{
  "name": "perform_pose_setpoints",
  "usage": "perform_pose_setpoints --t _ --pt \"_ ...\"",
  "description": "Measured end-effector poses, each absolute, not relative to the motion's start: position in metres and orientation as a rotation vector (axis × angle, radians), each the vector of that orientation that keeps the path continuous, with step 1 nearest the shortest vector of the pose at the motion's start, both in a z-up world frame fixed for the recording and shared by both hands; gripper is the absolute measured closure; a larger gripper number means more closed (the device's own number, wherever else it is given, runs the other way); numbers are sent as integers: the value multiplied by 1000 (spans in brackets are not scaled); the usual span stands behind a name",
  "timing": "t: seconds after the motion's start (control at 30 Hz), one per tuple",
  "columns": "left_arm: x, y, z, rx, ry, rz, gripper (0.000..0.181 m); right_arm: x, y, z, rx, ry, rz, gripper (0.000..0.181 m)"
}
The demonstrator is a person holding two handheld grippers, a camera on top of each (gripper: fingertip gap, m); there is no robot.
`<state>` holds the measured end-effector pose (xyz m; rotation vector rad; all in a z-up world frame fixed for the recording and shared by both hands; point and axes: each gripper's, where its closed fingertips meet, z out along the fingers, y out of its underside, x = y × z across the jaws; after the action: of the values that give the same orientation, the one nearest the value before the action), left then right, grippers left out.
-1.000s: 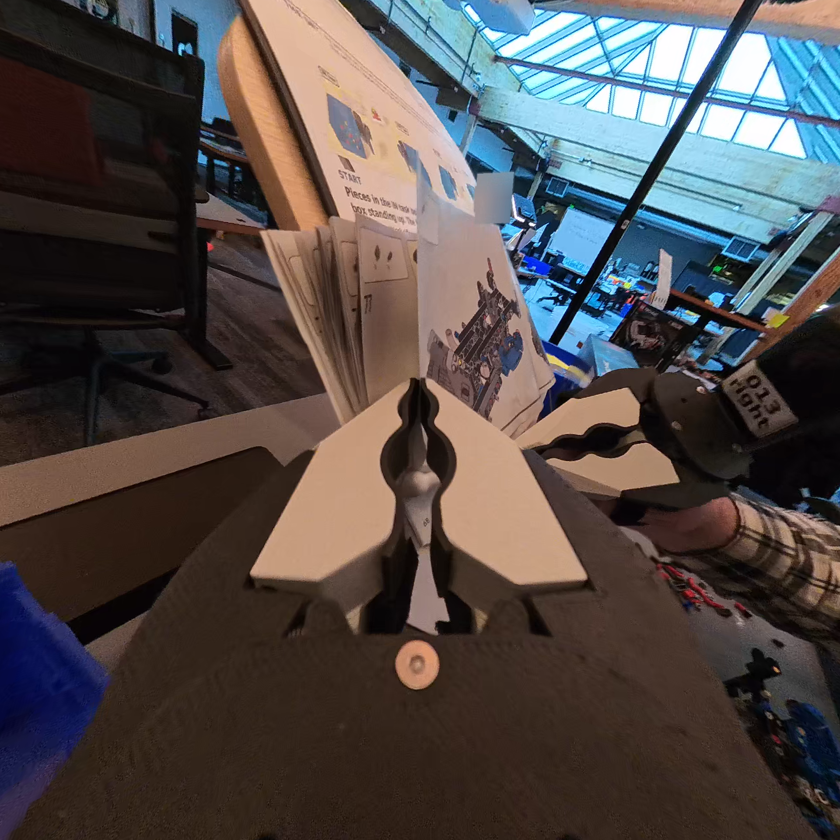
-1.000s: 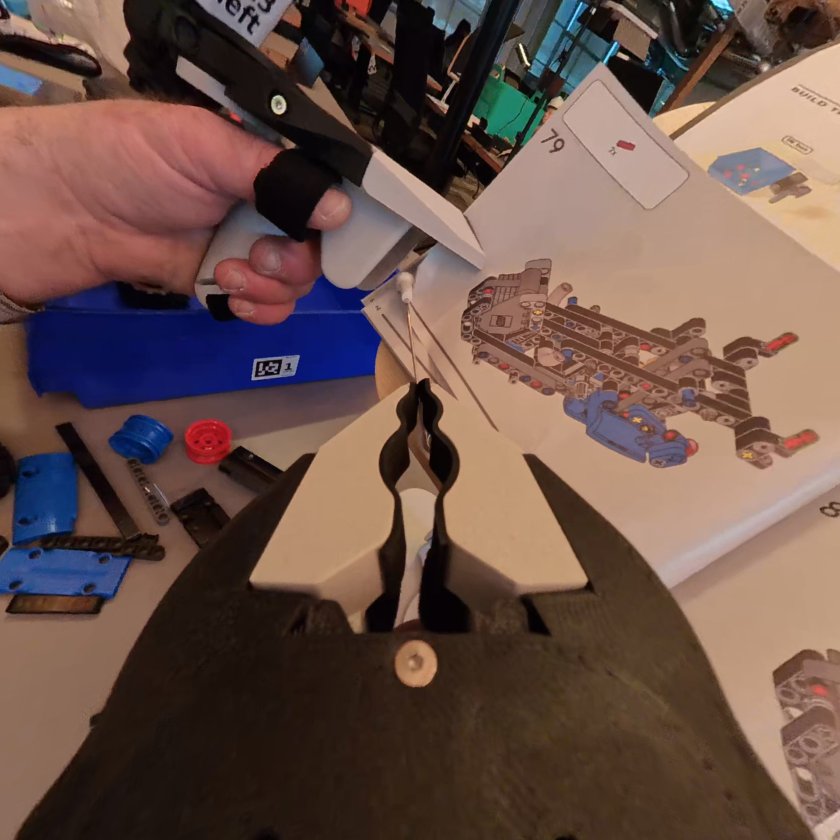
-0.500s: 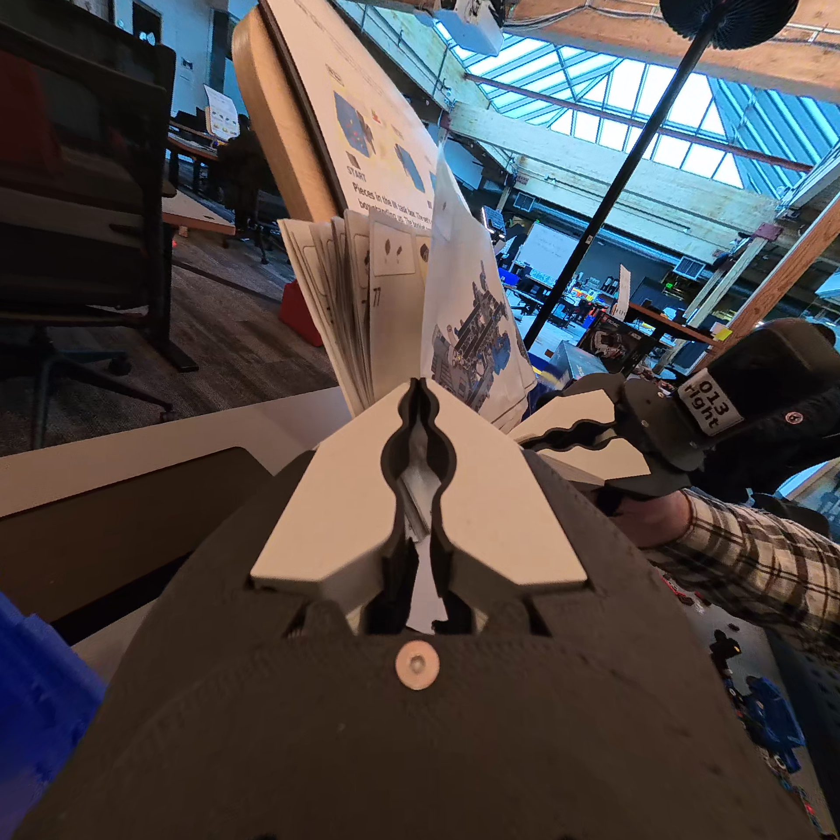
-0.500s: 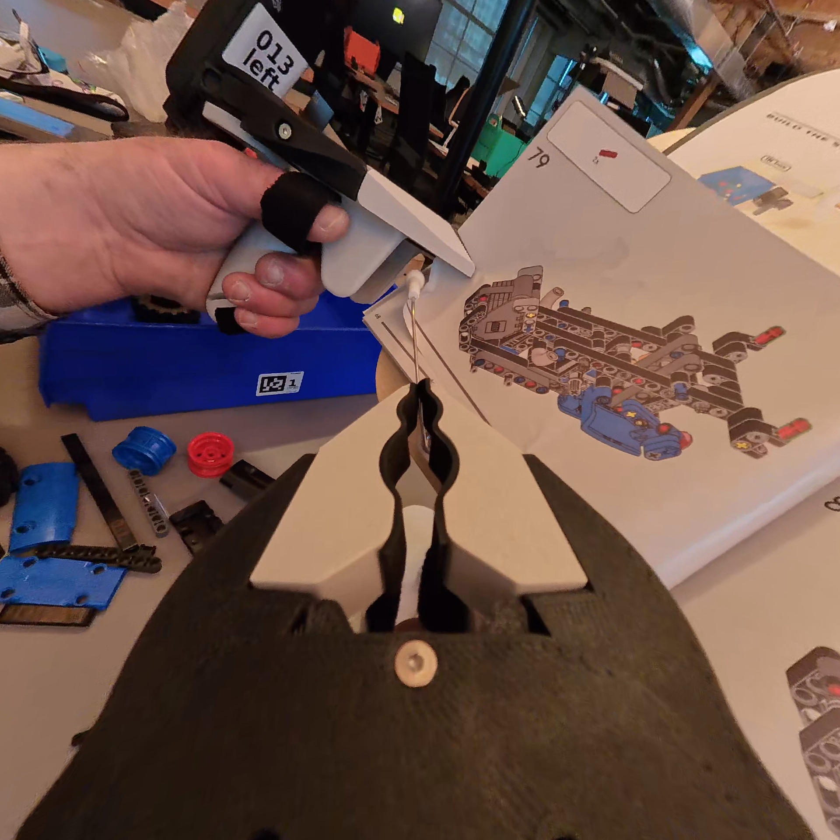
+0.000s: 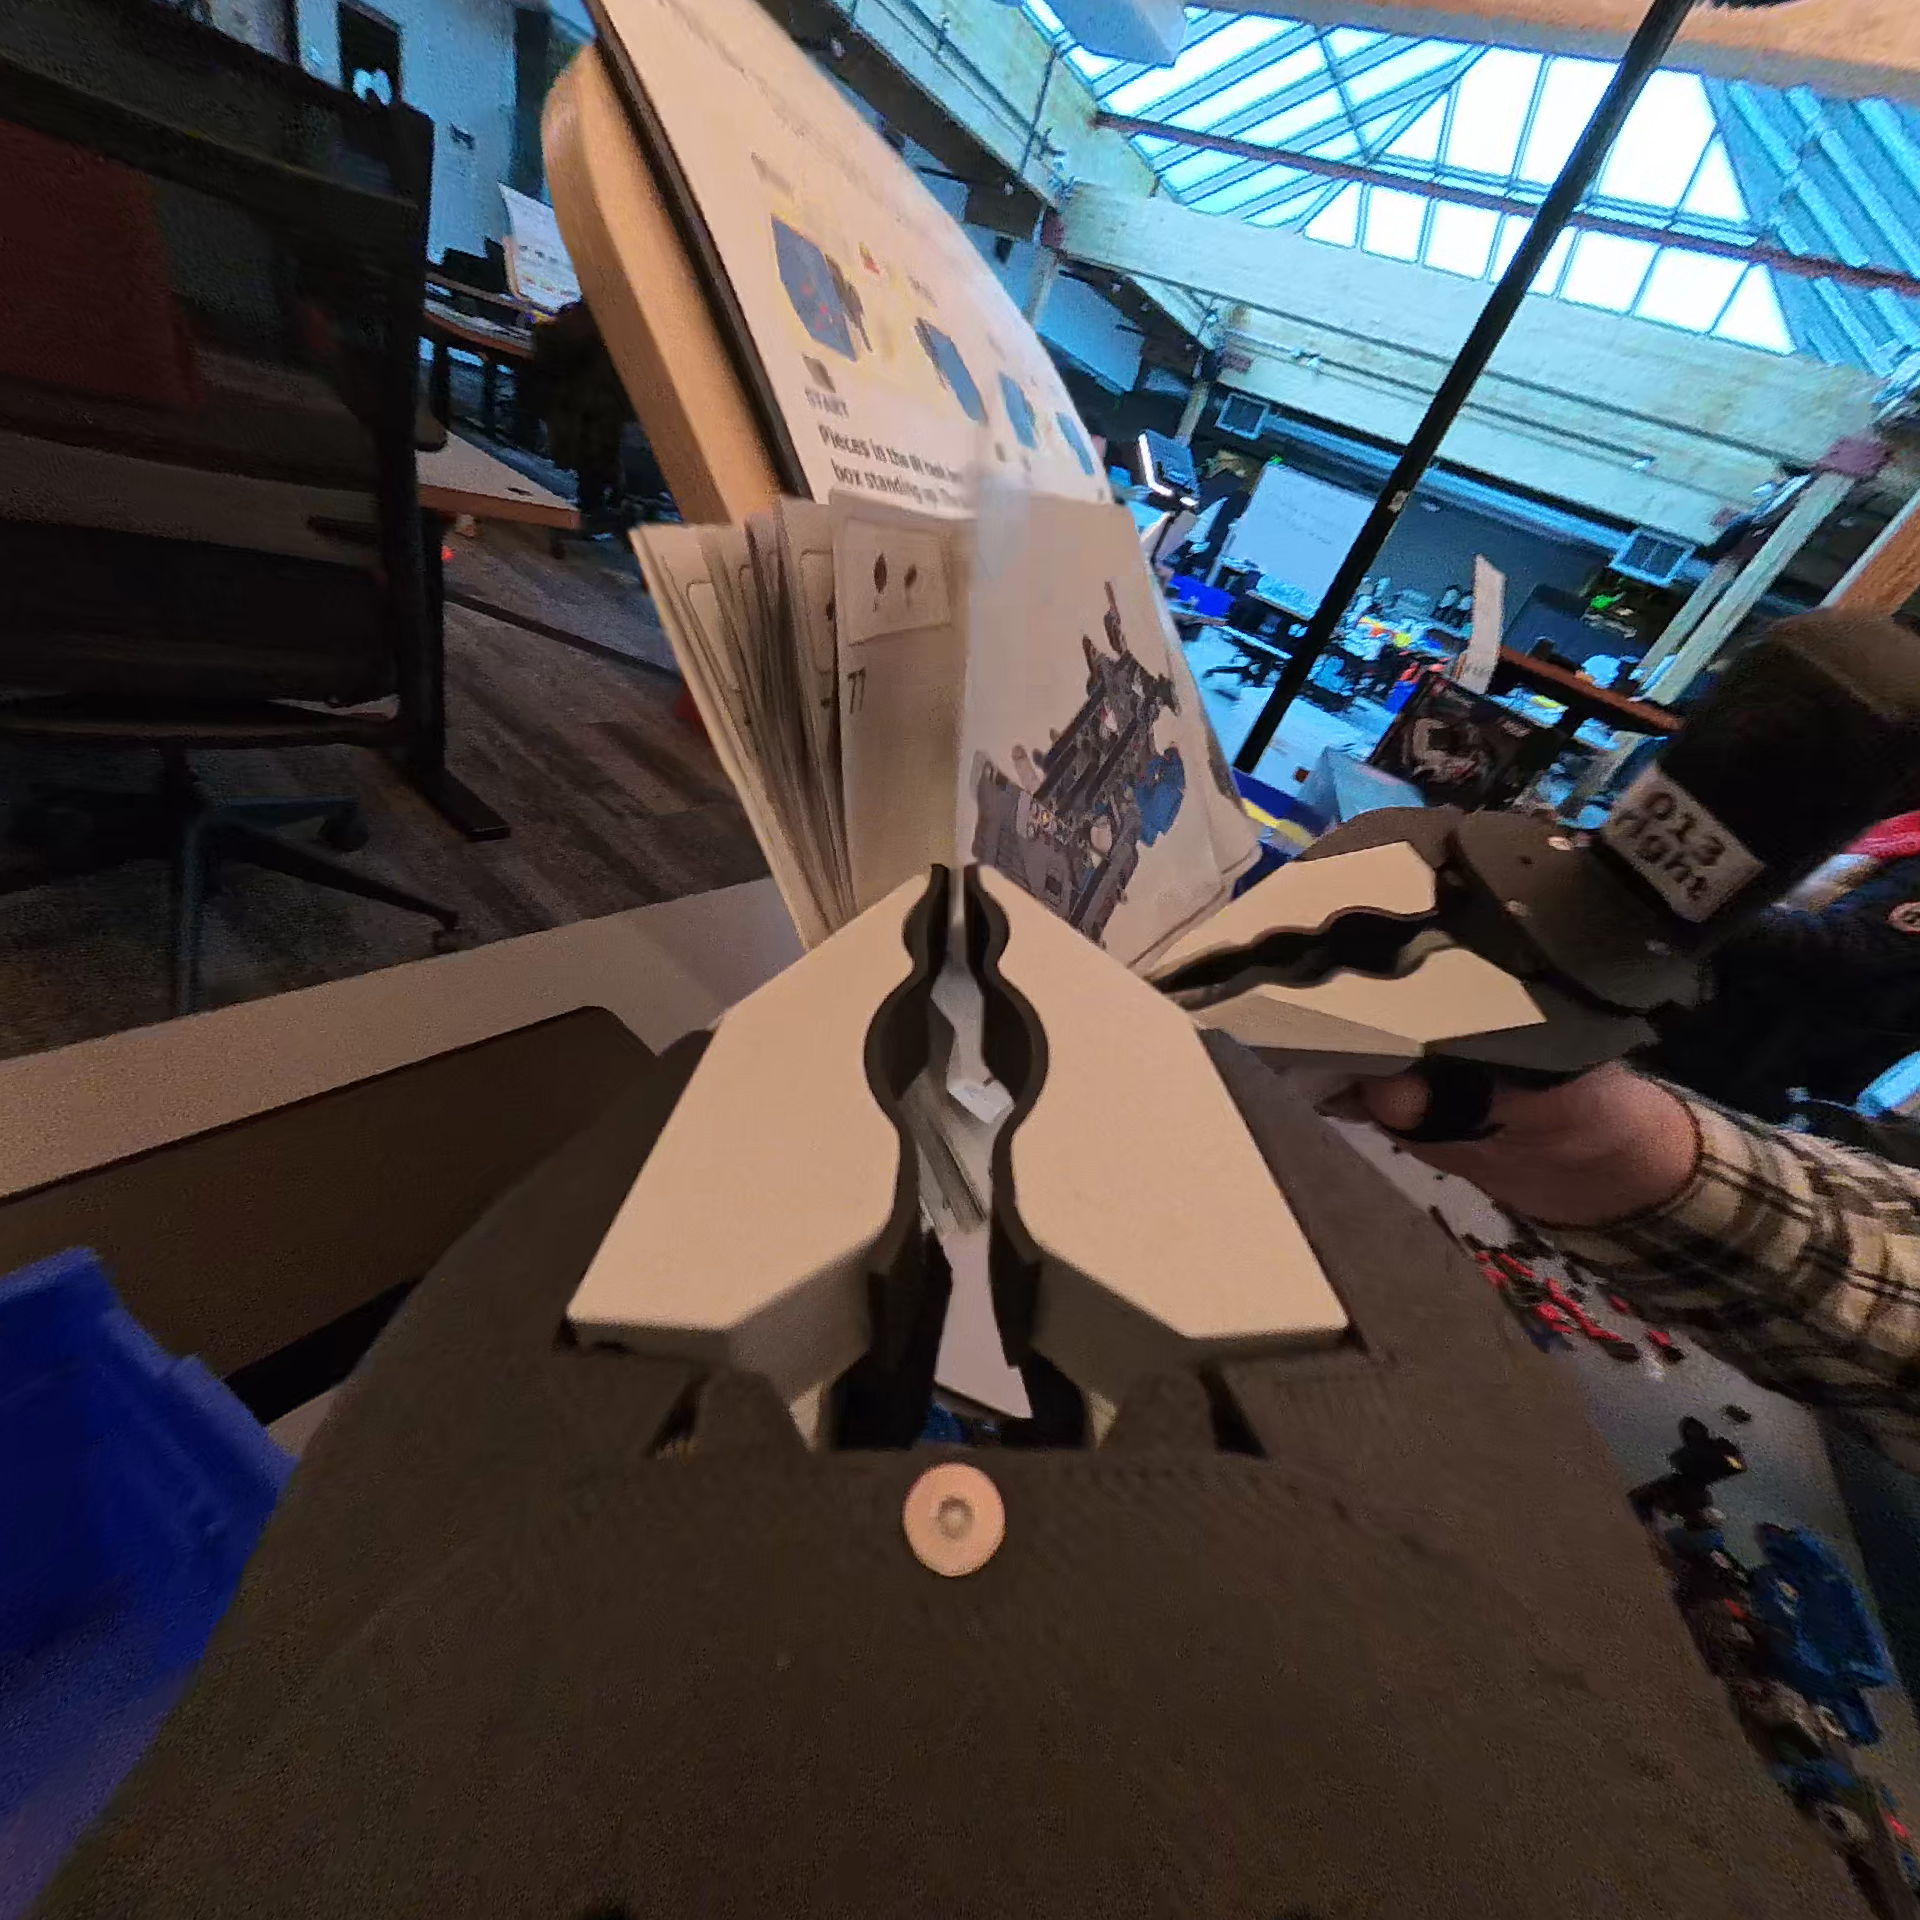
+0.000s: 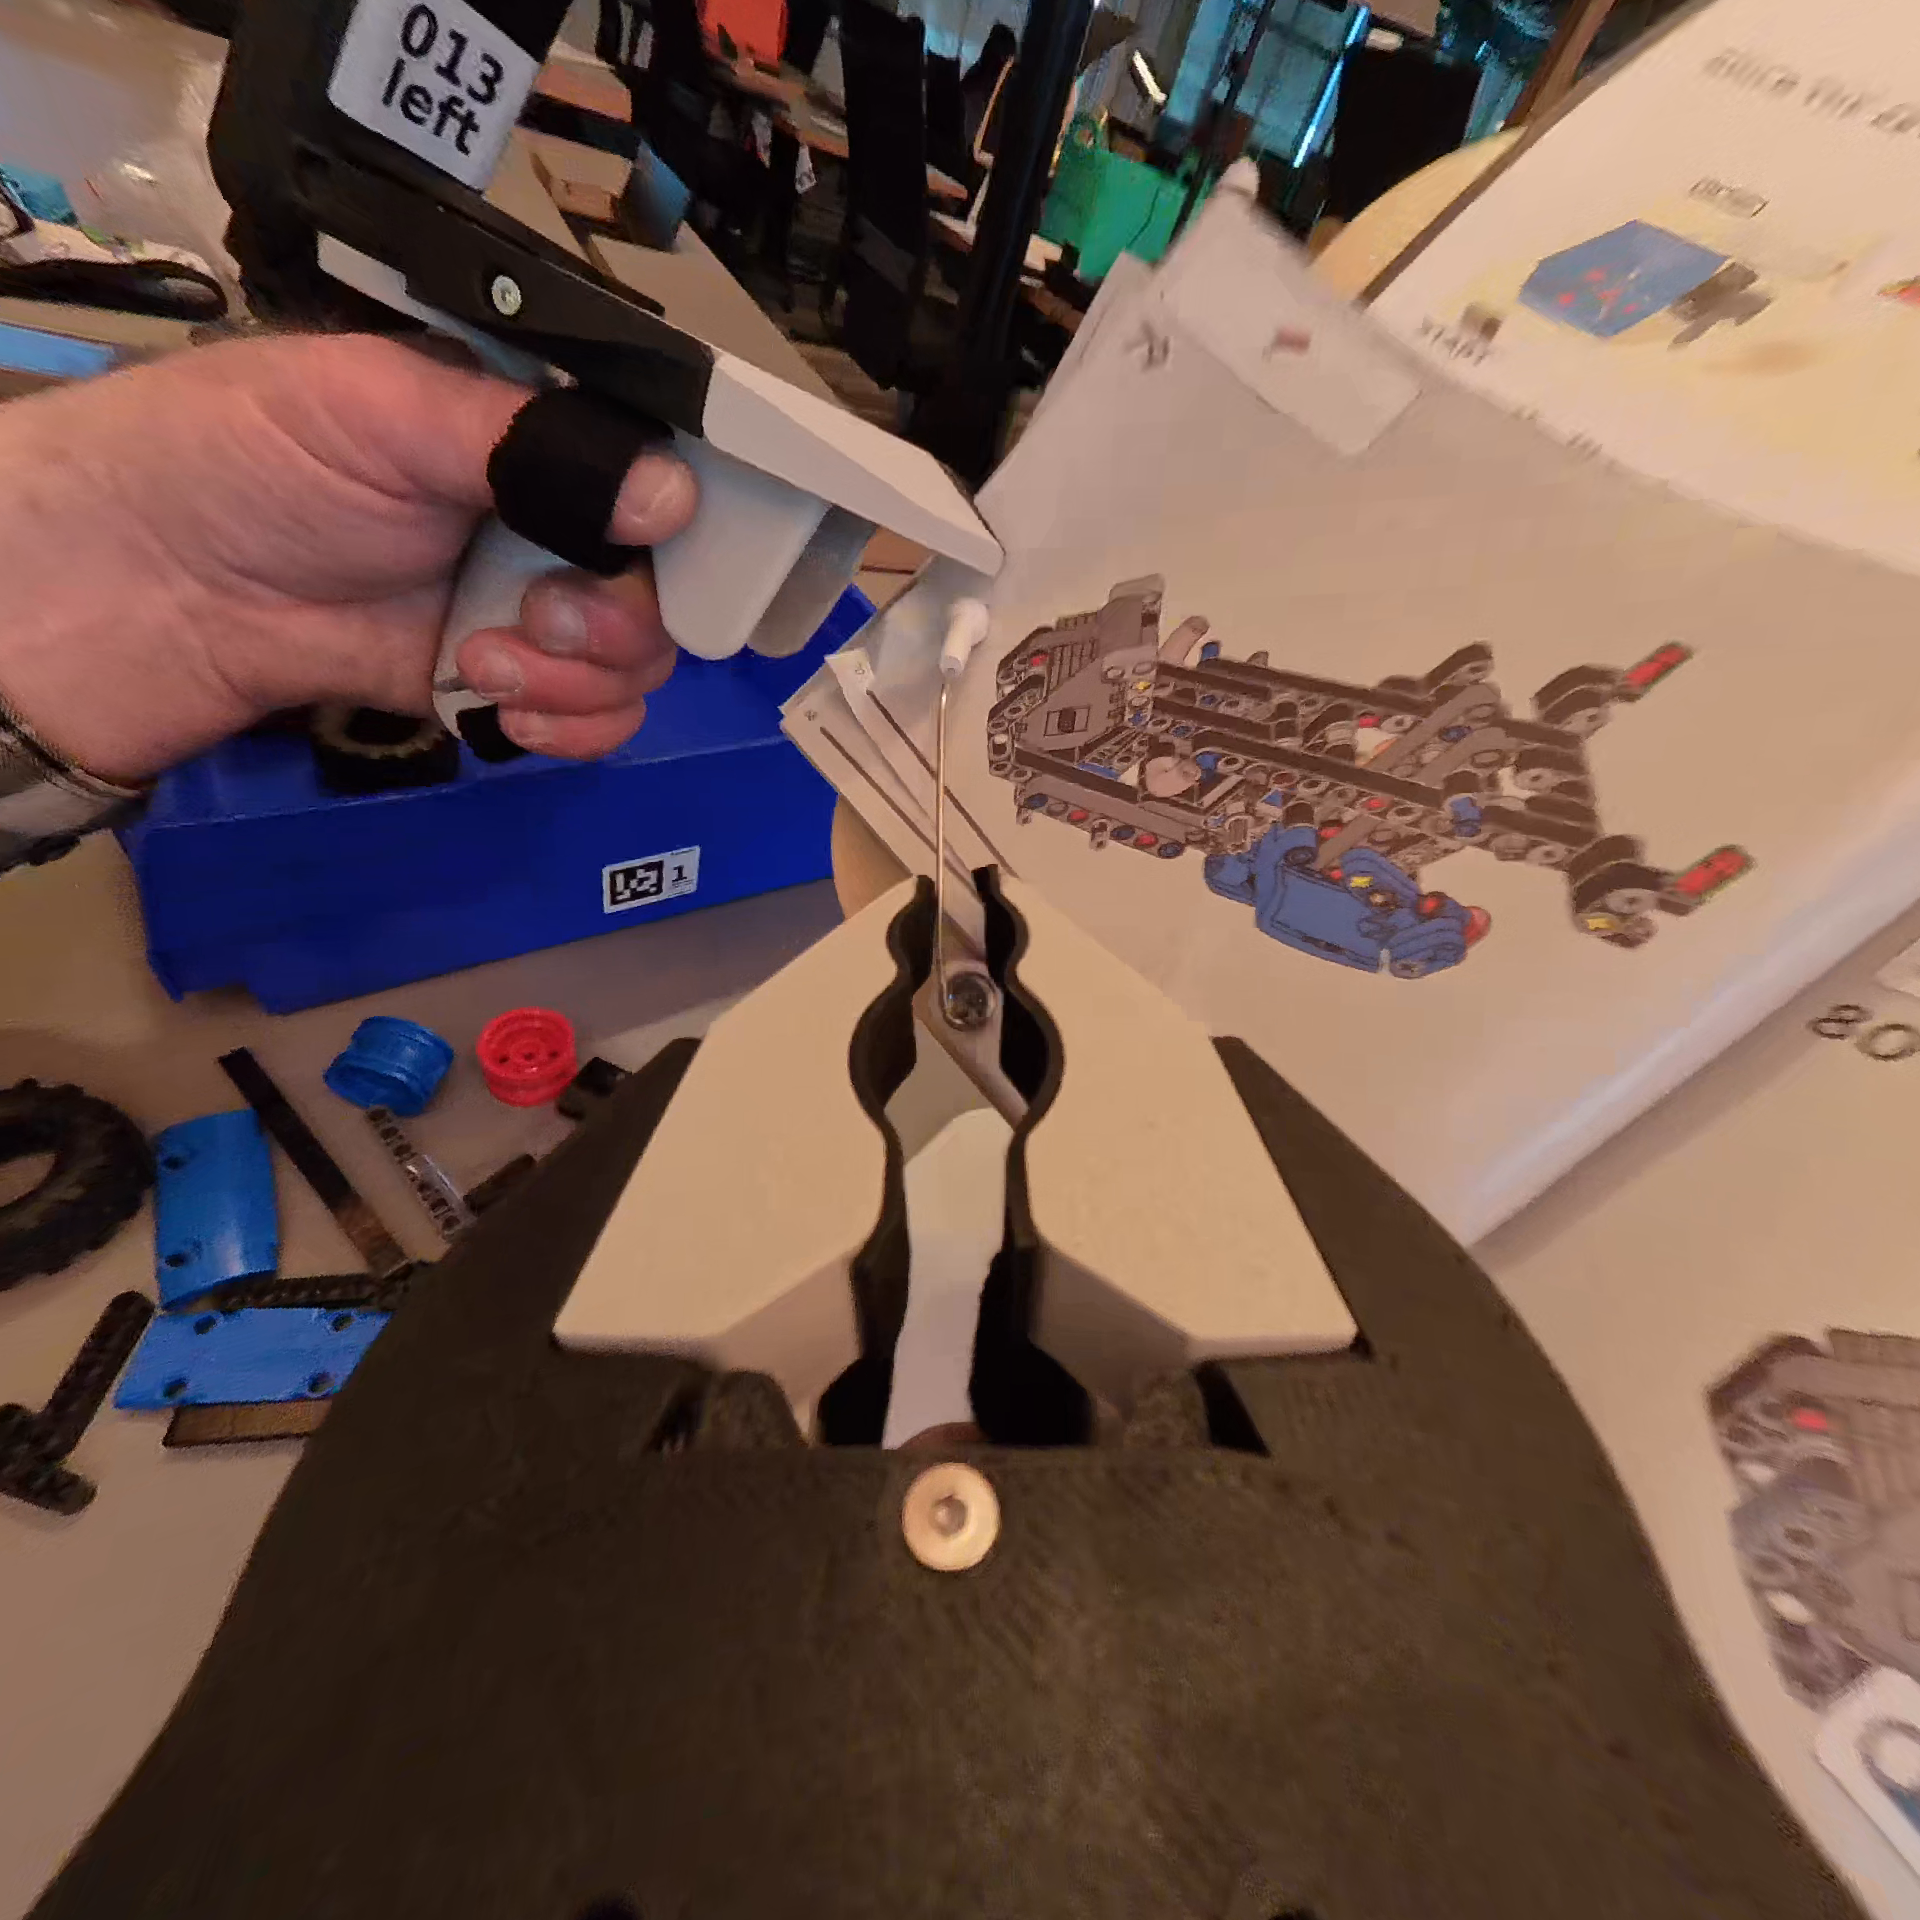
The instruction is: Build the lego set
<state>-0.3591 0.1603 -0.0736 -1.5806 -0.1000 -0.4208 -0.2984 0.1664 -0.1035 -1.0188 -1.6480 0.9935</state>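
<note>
The lego instruction booklet stands open against a wooden stand, its pages fanned in the left wrist view. My left gripper is shut on the edge of the page with the blue and black model picture; it also shows in the right wrist view, held by a hand. My right gripper is open by a narrow gap around the stand's thin wire page holder without pinching it. It shows beside the booklet in the left wrist view.
A blue bin stands left of the booklet. Loose parts lie before it: a blue hub, a red hub, a black tyre, blue panels. A printed sheet leans on the stand behind. Another booklet page lies flat at right. The tips of one gripper are about 7 centimeters away from the tips of the other. About 20 centimeters separates my right fingertips from the red hub.
My right gripper's jaws have parted slightly and let go of the wire holder. The page held in my left gripper is swinging and looks blurred. Both grippers have shifted a little.
</note>
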Motion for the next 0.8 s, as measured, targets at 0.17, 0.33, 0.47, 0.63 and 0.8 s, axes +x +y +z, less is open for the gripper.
perform_pose_setpoints --t 0.17,0.33,0.47,0.63,0.8 --pt "-369 145 -46 -1563 -107 -232 152 -262 171 -70 -971 -1613 939 165" --pt "-345 120 3 -1528 5 -2 139 -206 170 -53 -964 -1685 842 162" --pt "-285 111 28 -1521 189 1 134 -157 171 -47 -970 -1699 769 162" --pt "-207 106 2 -1635 476 8 133 -98 166 -71 -1043 -1767 698 161" --pt "-142 99 -71 -1835 749 -11 131 -46 162 -119 -1148 -1865 652 159"
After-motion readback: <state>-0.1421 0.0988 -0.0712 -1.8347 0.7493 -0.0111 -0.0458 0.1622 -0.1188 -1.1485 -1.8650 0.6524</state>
